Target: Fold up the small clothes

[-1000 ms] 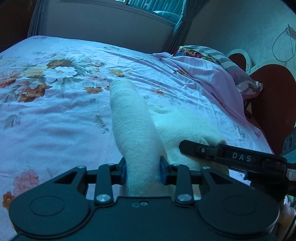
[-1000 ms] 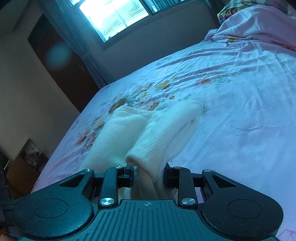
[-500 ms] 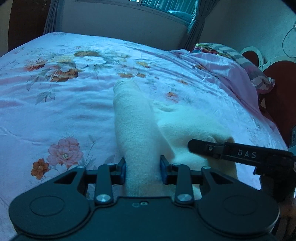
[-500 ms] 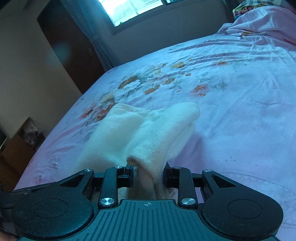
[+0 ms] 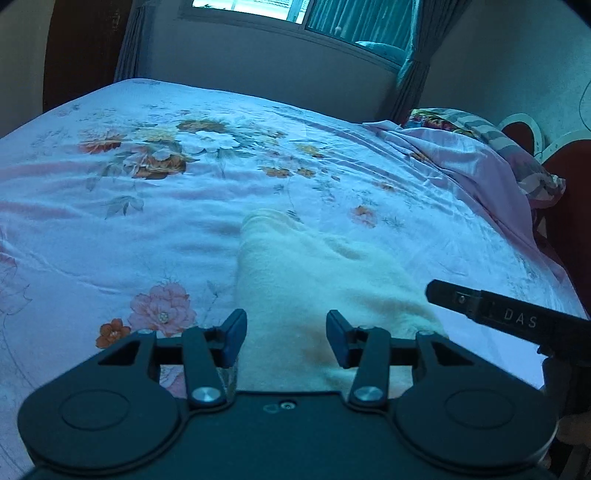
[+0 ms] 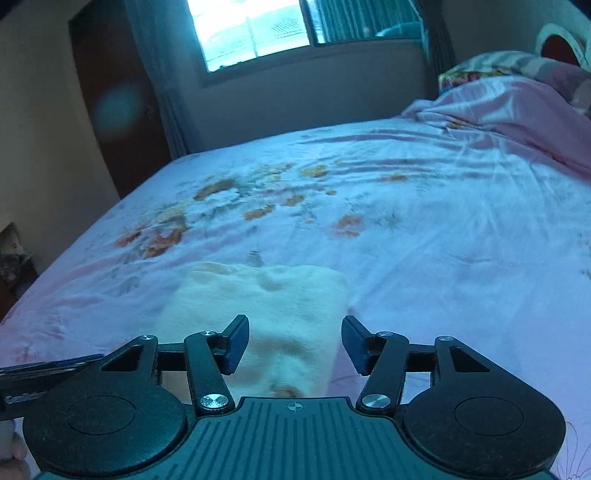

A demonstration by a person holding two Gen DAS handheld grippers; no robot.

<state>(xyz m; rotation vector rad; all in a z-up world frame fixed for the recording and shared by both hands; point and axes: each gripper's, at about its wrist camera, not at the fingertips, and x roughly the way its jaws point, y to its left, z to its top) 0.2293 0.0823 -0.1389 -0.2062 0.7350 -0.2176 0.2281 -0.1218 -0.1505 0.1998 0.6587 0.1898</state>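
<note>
A small cream knit garment (image 5: 314,280) lies folded flat on the floral bedsheet (image 5: 110,221), right in front of both grippers. In the left wrist view my left gripper (image 5: 286,339) has its jaws opening, the cloth lying between the blue pads without being pressed. In the right wrist view the garment (image 6: 266,306) lies below my right gripper (image 6: 293,343), whose jaws are also opening and stand clear of the fabric. The right gripper's finger (image 5: 509,317) shows at the right of the left wrist view, beside the garment.
The pink floral sheet (image 6: 424,229) covers the whole bed. A bunched pink cover and patterned pillow (image 5: 480,155) lie at the head end by a red headboard (image 5: 569,177). A window (image 6: 255,29) and dark door (image 6: 110,103) stand beyond the bed's far edge.
Both grippers held raised folds of the cream garment; now both have let go and their jaws have spread. The cloth has dropped flat onto the sheet, and both hands have shifted across the bed.
</note>
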